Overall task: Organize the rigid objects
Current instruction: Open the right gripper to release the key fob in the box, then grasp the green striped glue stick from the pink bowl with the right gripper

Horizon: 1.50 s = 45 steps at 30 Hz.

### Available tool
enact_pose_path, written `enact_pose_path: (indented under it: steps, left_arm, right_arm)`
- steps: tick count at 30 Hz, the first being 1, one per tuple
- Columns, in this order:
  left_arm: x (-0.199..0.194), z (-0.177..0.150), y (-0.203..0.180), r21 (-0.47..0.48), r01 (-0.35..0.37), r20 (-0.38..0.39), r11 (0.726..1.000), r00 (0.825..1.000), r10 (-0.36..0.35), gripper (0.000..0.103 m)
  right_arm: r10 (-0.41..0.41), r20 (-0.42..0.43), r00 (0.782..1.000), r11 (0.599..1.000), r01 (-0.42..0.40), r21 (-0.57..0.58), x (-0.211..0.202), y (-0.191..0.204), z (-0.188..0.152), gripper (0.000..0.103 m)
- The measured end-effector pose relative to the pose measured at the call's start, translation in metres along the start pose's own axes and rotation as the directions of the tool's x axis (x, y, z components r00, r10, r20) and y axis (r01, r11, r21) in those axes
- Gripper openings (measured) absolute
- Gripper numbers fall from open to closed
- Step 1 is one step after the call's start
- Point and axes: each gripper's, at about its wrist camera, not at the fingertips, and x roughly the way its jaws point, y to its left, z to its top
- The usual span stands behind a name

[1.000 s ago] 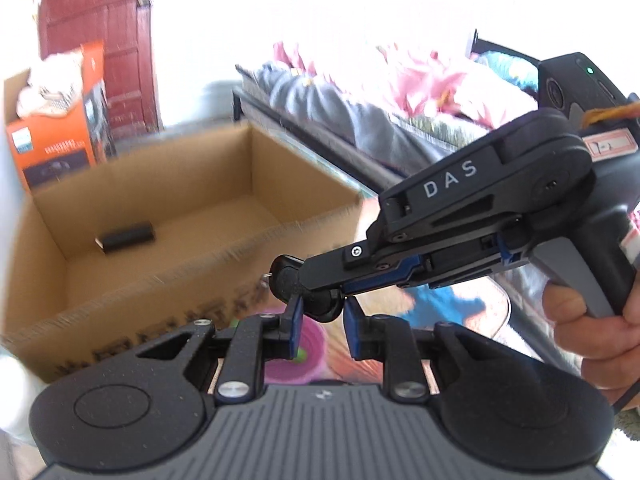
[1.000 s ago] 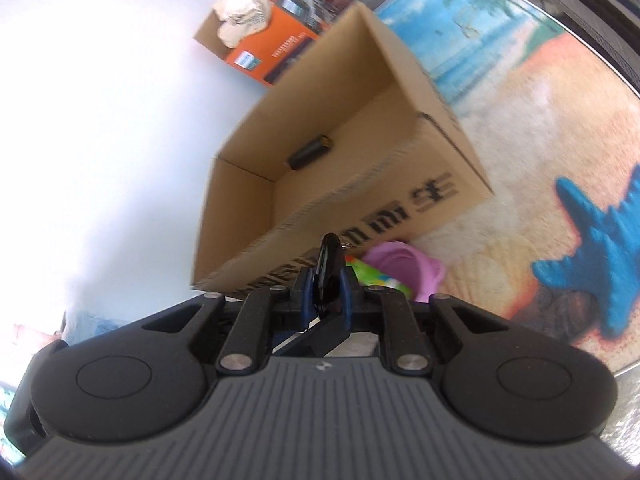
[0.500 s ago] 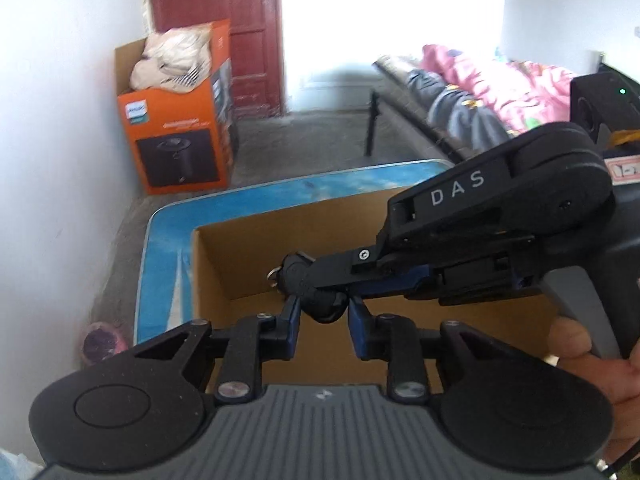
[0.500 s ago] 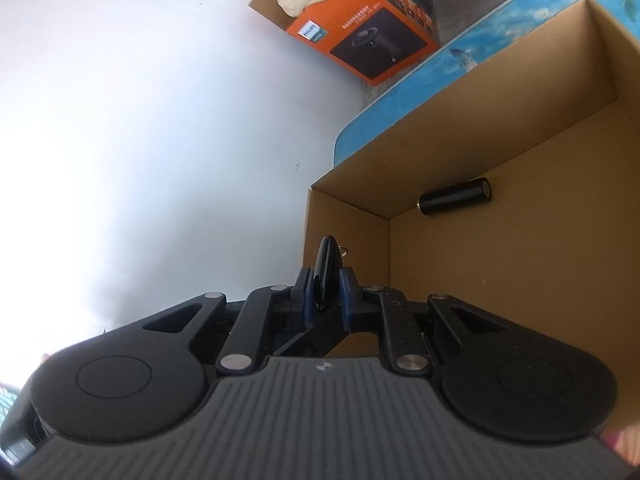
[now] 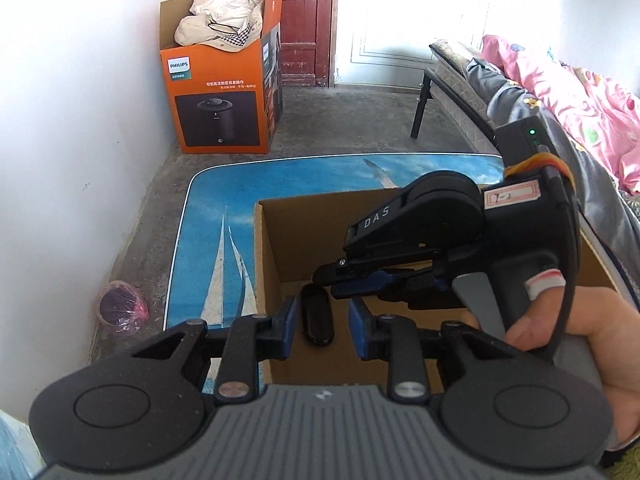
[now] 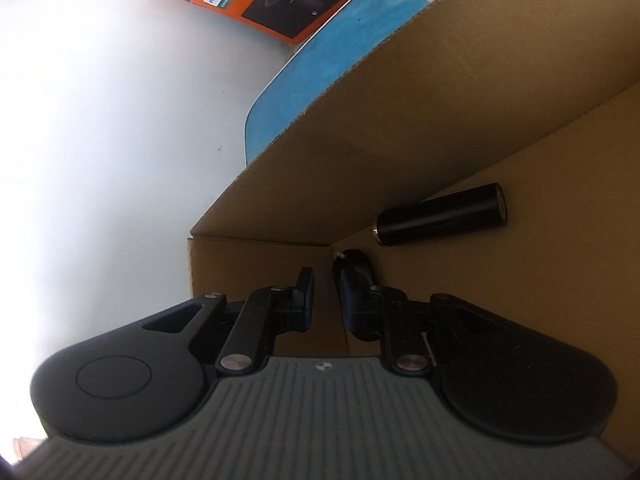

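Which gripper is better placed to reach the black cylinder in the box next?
Right. The right gripper is down inside the box, the cylinder just ahead of its open jaws. The left gripper, its jaws having just been opening, is empty and farther back, behind the right one.

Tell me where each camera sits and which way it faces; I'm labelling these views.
Left wrist: on the left gripper, looking down into the cardboard box; its jaws, the right gripper and the hand holding it show.
Right wrist: on the right gripper, looking into the box's corner at a black cylinder; only its jaws show.
Shared: box, black fob, orange carton.
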Motion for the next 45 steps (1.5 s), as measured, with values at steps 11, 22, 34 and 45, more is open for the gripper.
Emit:
enact_pose_path:
  steps: [11,22,34,45]
  left_arm:
    - [-0.078,-0.028,-0.024,0.068,0.163,0.113,0.984,0.979,-0.170,0.036]
    - [-0.064,-0.108,-0.093,0.184,0.402,-0.026,0.897,0.914,-0.404,0.041]
    - [0.010,-0.139,-0.143,0.183,0.376,-0.150,0.908,0.924,-0.353,0.032]
    - [0.039,-0.135,-0.141,0.144,0.354,-0.183,0.924,0.927,-0.326,0.030]
  right_arm:
    - [0.205,0.102,0.973,0.959,-0.178,-0.222,-0.165,0.005,-0.075,0.023]
    - [0.100,0.190,0.977,0.941,-0.031,-0.337,-0.240,-0.098,-0.160,0.032]
    - [-0.051,0.091,0.995,0.893,0.086,-0.442,-0.173,-0.119,-0.152,0.032]
    - [-0.087,0.019,0.996,0.899,0.087,-0.428,-0.139,-0.131,-0.135,0.026]
